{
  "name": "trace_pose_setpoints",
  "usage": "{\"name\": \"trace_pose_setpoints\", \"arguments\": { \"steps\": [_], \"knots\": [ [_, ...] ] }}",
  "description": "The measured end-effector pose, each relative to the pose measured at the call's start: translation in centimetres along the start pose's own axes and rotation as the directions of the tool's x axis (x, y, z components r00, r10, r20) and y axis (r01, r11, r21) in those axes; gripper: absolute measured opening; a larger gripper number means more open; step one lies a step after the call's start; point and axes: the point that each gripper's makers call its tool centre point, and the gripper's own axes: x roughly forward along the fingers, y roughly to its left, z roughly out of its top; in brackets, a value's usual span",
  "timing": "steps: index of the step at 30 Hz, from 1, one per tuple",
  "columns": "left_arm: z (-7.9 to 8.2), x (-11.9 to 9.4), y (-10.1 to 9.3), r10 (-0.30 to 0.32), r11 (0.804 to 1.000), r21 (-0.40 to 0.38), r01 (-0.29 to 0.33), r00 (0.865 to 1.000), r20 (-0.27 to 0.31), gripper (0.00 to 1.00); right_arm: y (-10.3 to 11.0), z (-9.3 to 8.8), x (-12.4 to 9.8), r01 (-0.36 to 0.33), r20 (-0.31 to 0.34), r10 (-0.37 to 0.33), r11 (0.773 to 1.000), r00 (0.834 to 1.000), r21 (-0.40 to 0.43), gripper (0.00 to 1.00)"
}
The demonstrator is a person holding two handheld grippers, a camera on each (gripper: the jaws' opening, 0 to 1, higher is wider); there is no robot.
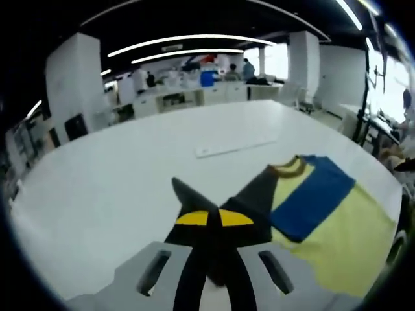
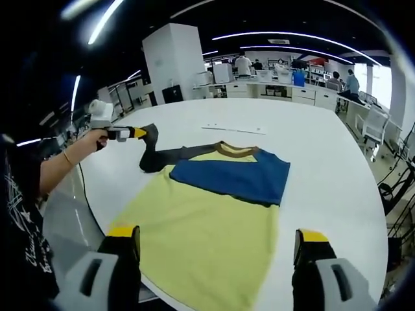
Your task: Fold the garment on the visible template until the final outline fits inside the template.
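Observation:
A shirt lies flat on the white table (image 2: 324,168), with a pale yellow body (image 2: 201,240), a blue panel (image 2: 233,173) across the chest and a brown collar (image 2: 235,151). Its dark grey sleeve (image 2: 155,154) stretches out to the left. My left gripper (image 1: 213,218) is shut on the end of that sleeve (image 1: 253,191), lifting it off the table. In the right gripper view a person's hand holds this left gripper (image 2: 137,133) at the sleeve tip. My right gripper (image 2: 218,234) stands open over the shirt's near hem, its jaws wide apart with nothing between them.
A thin white strip (image 2: 233,128) lies on the table beyond the collar. The table's near edge (image 2: 97,227) curves past the person's arm (image 2: 61,162). Desks with people (image 2: 243,65) and a white pillar (image 2: 172,61) stand behind. Chairs (image 2: 376,129) stand to the right.

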Motion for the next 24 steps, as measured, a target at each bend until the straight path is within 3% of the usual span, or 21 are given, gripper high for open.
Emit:
{"name": "trace_pose_setpoints", "arguments": {
  "steps": [10, 24],
  "knots": [
    [2.3, 0.8, -2.0, -0.026, 1.0, 0.018, 0.026, 0.999, 0.039, 0.0, -0.1, -0.2, 0.0, -0.005, -0.002, 0.005, 1.0, 1.0, 0.0, 0.99],
    [4.3, 2.4, -7.6, -0.123, 0.991, 0.066, 0.119, 0.991, 0.056, 0.0, -0.3, -0.6, 0.3, -0.01, -0.015, 0.01, 1.0, 1.0, 0.003, 0.99]
  ]
}}
